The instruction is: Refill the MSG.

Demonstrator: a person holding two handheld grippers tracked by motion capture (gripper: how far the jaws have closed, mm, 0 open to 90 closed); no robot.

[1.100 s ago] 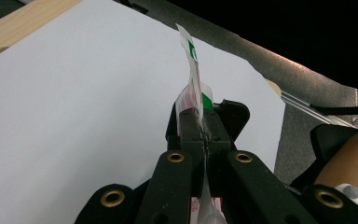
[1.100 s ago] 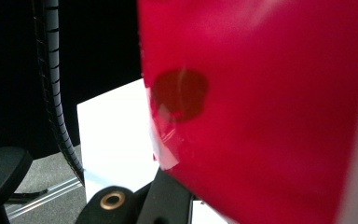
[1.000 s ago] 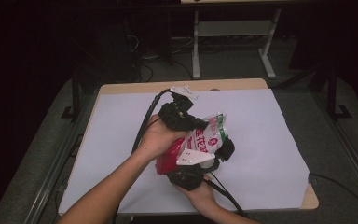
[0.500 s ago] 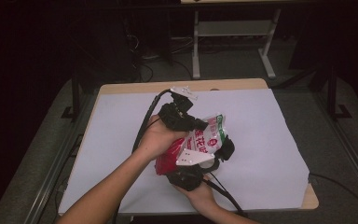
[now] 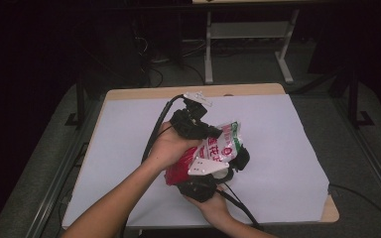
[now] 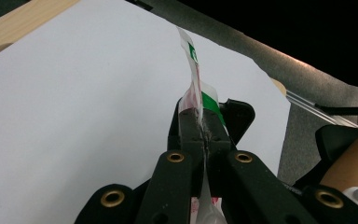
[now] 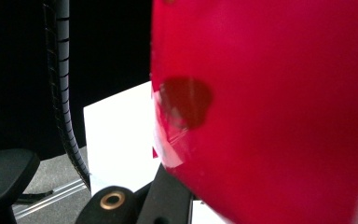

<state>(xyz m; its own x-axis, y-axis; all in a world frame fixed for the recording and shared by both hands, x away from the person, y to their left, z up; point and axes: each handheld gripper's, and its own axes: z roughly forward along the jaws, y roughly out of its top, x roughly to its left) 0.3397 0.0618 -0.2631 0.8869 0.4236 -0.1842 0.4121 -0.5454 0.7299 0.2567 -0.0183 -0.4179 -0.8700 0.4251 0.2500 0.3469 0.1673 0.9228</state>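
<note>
— What do we see at the left black two-jaw gripper (image 6: 204, 128)?
— Its jaws are pinched together on the thin top edge of the crinkly red, white and green plastic packet (image 6: 192, 70). In the high view that gripper (image 5: 194, 124) sits at the packet's (image 5: 213, 148) far-left end.
— And the right black gripper (image 5: 206, 178)?
— It sits at the packet's near side; in its own view the red film (image 7: 270, 107) lies across the jaws, so we cannot tell how they stand.
— Around the packet?
— It is held over the middle of the white-covered table with a pale wooden rim (image 5: 129, 129). Beyond the table we see grey floor, a pale metal stand (image 5: 248, 34) and darkness.
— Any change from the earlier frame?
— None that we can make out; hands and packet sit as before.
</note>
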